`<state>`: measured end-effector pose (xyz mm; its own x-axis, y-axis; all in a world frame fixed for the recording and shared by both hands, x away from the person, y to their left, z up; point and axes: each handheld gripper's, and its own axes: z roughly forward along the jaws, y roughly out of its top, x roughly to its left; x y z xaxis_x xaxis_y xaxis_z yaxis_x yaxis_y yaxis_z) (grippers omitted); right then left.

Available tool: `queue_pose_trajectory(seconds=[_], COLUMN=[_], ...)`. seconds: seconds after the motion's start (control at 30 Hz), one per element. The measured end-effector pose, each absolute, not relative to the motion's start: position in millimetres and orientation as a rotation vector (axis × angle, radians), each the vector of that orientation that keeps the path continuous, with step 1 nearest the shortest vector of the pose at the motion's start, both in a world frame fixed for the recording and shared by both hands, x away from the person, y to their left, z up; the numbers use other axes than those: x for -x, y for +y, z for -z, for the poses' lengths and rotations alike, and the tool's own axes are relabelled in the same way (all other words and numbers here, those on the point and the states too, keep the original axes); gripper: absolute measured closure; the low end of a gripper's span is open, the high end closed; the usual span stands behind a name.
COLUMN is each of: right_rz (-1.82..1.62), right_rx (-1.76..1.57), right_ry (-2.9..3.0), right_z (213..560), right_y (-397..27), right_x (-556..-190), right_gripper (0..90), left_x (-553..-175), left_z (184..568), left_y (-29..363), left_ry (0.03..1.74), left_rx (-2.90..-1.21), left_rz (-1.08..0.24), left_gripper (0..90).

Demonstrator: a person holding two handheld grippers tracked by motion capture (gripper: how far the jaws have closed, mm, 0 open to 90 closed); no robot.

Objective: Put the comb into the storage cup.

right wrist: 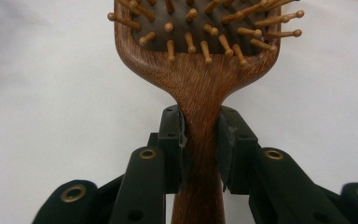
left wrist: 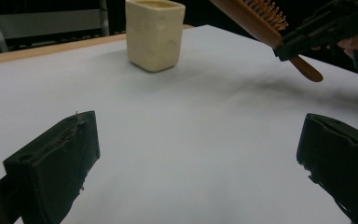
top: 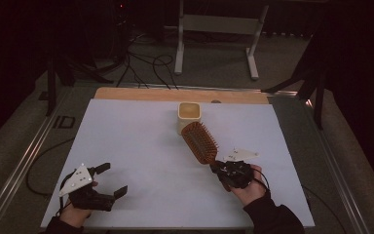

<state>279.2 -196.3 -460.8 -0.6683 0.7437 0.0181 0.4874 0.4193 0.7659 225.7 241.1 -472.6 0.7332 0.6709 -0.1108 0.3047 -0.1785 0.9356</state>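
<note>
The right gripper [top: 222,168], fingers pinching a wooden paddle hairbrush [top: 199,142] by its handle, holds it raised beside the cream cup [top: 189,117]; placing it appears still ahead. The left gripper [top: 111,181] waits, fingers spread, over the white-covered desk [top: 136,146] in a dark, cable-strewn room.

One wooden hairbrush [top: 199,142], one cream cup [top: 189,116], two tongs: left [top: 113,180], right [top: 217,168].
</note>
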Motion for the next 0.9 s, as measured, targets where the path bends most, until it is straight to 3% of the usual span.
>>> queue_pose_trajectory(seconds=[0.9], right_rz=[-1.182], right_rx=[-1.019], right_ry=[2.288], right_z=[450.0], right_y=[-196.1], right_x=[-271.7], right_gripper=[73.4], left_x=[-271.0], left_z=[390.7], left_y=[182.6], left_ry=[0.748], left_rx=[-1.755], left_rz=[-0.215], left_gripper=[0.0])
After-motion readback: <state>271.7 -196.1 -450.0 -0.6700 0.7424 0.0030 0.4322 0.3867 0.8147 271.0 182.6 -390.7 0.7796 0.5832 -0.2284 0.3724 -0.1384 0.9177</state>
